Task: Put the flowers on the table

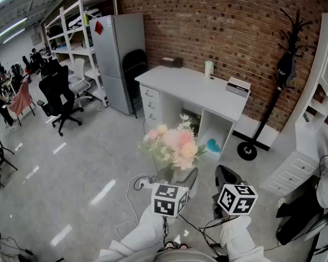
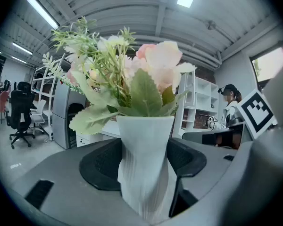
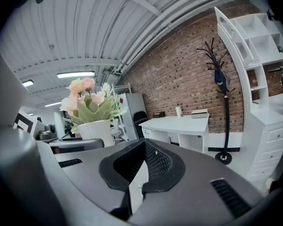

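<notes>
Flowers (image 1: 175,143) sitting in white vase (image 2: 144,164), up in air over floor, well short of white table (image 1: 191,89). Left gripper (image 1: 177,178) clamped on vase, jaws wide. Right gripper (image 3: 140,168) just beside, jaws together, holding nothing.

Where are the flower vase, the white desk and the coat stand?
flower vase (image 2: 144,164), left gripper view, on its ribbed white body.
white desk (image 1: 197,89), head view, on its bare top.
coat stand (image 1: 247,150), head view, on its round base.
</notes>
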